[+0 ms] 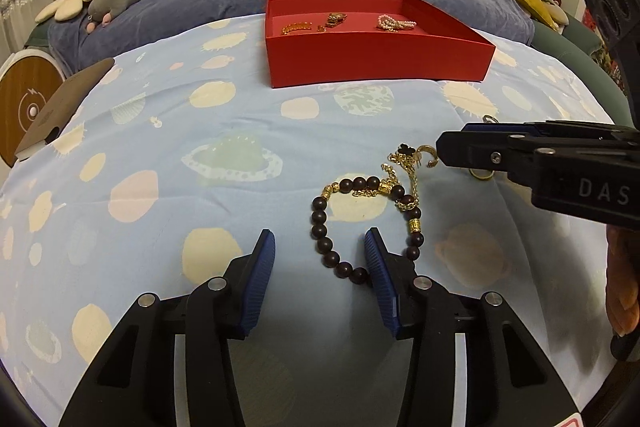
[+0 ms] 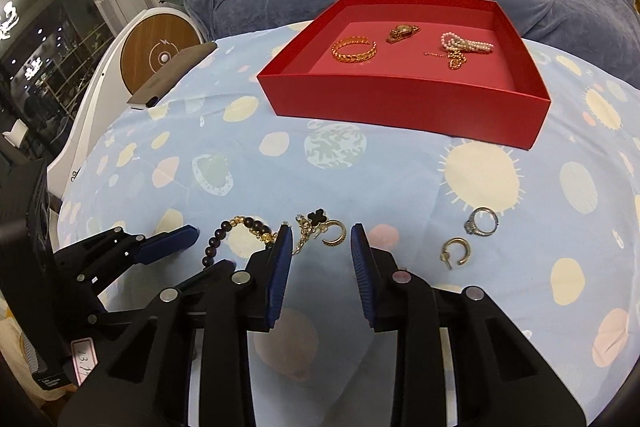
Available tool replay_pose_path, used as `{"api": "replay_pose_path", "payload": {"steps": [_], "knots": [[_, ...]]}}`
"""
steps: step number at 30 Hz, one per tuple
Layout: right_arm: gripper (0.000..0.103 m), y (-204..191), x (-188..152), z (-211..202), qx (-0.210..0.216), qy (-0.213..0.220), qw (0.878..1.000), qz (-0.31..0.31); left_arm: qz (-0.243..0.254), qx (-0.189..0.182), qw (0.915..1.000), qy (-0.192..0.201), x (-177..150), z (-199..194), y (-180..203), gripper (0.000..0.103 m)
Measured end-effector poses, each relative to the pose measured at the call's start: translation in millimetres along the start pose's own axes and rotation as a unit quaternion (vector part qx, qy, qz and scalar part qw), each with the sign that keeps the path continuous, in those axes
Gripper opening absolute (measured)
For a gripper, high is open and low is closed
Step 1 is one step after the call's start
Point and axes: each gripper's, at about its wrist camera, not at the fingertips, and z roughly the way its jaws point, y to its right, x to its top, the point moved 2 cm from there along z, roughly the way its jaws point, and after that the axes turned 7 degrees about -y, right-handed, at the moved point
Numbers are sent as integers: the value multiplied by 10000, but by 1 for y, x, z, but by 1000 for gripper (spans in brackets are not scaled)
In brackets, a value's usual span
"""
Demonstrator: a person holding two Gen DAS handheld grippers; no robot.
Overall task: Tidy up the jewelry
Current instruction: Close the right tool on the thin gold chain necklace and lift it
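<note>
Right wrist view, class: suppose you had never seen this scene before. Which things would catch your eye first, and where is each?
The red box stands out at the far side of the planet-print sheet, with a gold bangle and a pearl piece inside. Nearer, a dark bead bracelet, a black clover chain and a gold hoop lie tangled by the open right claw, with a silver ring to its right.

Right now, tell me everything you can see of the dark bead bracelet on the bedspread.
The dark bead bracelet is a loop of round, glossy, dark brown beads that look wooden, broken up by a few gold spacer beads. It lies flat on the blue planet-print bedspread, well short of the red box. A gold chain with a black clover charm lies tangled across its far side. The left gripper straddles its near beads with jaws apart, not pressing on them.
</note>
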Motion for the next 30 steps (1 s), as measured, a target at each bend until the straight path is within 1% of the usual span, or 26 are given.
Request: {"api": "replay_pose_path", "payload": {"steps": [3, 5, 8, 11, 15, 18, 19, 22, 24, 30], "knots": [[27, -12, 1, 6, 58, -60, 9999, -113, 20, 7, 10000, -10, -8, -5, -4, 44], [19, -22, 1, 10, 79, -130, 9996, -238, 35, 0, 10000, -20, -13, -8, -5, 44], [18, -32, -5, 17, 58, -219, 9991, -347, 40, -17, 10000, -4, -21, -13, -8, 44], [18, -33, -11, 26, 16, -357, 9987, -352, 38, -47, 10000, 27, -27, -16, -11, 44], [17, -38, -14, 27, -174, -272, 9980, -536, 15, -77, 10000, 49, -33, -20, -15, 44], [9, -38, -17, 26, -340, -193, 9969, -676, -3, -83, 10000, 49, -34, -21, -17, 44], [4, -36, -17, 25, -338, -204, 9971, -652, -24, -84, 10000, 45, -34, -21, -18, 44], [4, -24, -16, 21, -426, -191, 9979, -458, -92, -88, 9999, 24, -35, -22, -21, 44], [3, -12, -14, 14, -451, -108, 9986, -250, -145, -112, 9998, 8, -35, -23, -23, 44], [3, -1, 3, -26, -354, 421, 9985, -48, -283, -186, 9994, -39, -31, -22, -26, 44]]}}
